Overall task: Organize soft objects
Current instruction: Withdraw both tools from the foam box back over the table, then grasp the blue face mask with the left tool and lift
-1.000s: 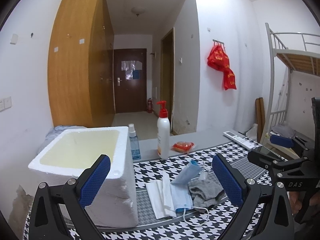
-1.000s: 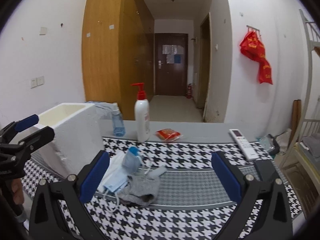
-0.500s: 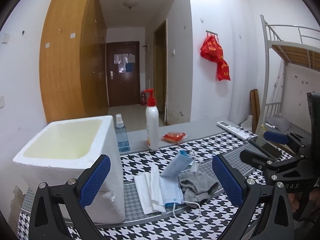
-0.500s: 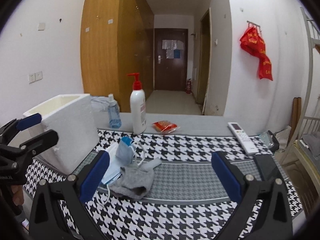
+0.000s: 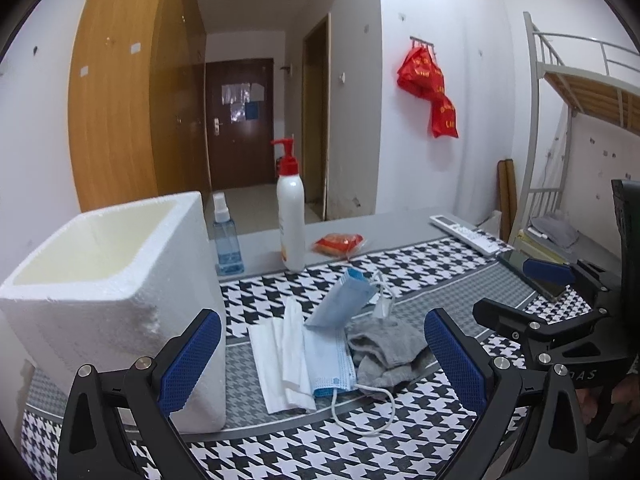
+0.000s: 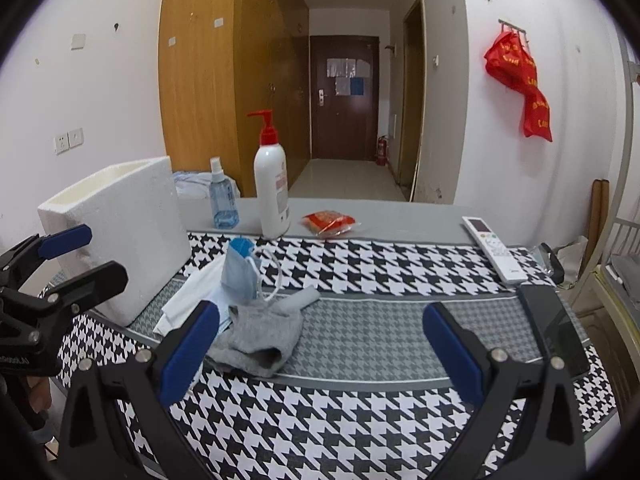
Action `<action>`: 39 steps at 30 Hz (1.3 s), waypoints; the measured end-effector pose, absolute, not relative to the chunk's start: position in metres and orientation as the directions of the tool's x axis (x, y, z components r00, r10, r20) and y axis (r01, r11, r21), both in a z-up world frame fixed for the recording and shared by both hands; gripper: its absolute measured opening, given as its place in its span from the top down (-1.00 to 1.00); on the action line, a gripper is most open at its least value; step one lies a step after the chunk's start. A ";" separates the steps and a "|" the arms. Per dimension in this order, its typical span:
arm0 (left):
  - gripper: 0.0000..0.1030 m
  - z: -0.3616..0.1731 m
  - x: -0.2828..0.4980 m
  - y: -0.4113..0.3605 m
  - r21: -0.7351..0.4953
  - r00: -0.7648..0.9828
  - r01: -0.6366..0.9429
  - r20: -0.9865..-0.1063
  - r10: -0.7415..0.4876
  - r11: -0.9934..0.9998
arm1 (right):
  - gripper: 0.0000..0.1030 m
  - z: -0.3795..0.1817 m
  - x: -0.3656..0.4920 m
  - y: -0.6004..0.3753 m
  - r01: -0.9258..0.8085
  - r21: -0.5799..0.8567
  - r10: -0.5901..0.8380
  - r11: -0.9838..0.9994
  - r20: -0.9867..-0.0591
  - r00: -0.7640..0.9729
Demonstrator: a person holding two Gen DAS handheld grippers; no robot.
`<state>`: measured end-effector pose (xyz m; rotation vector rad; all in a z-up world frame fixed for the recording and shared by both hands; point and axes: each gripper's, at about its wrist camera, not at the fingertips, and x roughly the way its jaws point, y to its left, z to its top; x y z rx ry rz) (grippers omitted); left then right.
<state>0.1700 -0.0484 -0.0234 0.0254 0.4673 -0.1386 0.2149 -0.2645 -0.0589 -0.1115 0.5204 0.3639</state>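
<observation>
A pile of soft things lies on the houndstooth table cloth: a grey sock, blue face masks and a white folded tissue or mask. An open white foam box stands left of the pile. My left gripper is open and empty, above the table just before the pile. My right gripper is open and empty, to the right of the sock. Each gripper shows in the other's view, the right one and the left one.
A white pump bottle, a blue spray bottle and a red packet stand behind the pile. A remote and a dark phone lie at the right. A bunk bed frame stands beyond.
Both grippers have moved a little lower and closer to the pile. The jaws stay open. Nothing on the table has moved.
</observation>
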 end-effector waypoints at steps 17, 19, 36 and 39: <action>-0.68 -0.041 0.204 -0.065 0.031 0.847 0.156 -0.519 -0.117 0.987 | -1.00 -0.078 0.231 -0.268 -0.379 0.013 0.320 0.925 -0.562 0.762; -0.64 -0.044 0.209 -0.066 0.025 0.836 0.165 -0.534 -0.127 0.986 | -1.00 -0.081 0.234 -0.270 -0.383 0.016 0.323 0.924 -0.569 0.756; -0.13 -0.057 0.260 -0.086 0.029 0.767 0.215 -0.624 -0.150 0.976 | -1.00 -0.097 0.251 -0.273 -0.423 0.047 0.361 0.905 -0.609 0.706; -0.10 -0.060 0.267 -0.088 0.035 0.764 0.209 -0.629 -0.141 0.977 | -1.00 -0.097 0.253 -0.275 -0.425 0.056 0.368 0.903 -0.609 0.702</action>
